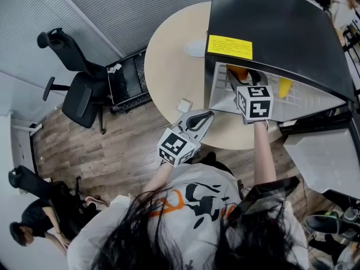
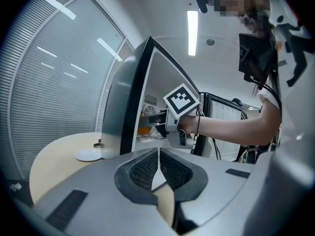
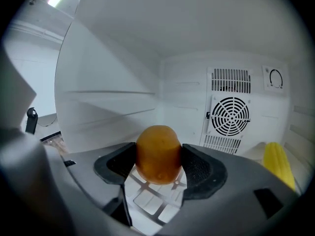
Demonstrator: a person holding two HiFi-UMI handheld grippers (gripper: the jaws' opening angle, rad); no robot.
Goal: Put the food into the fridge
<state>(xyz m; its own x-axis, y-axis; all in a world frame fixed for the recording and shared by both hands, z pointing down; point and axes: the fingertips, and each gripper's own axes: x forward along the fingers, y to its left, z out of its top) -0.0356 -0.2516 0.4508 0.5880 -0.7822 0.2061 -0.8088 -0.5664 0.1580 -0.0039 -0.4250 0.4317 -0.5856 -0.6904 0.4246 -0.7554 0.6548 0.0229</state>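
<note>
Head view: one black fridge stands open on a round, pale table. The right gripper reaches inside it, and the left gripper hangs outside, by the table's edge. Left gripper view: its ribbed pads meet with nothing between them. Right gripper view: the jaws clamp one smooth, rounded orange fruit above the white grid shelf, with one yellow item to the right.

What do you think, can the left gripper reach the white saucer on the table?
Probably yes: the left gripper, shut and empty, has bare table between it and the saucer; the fridge stands beside that line.
</note>
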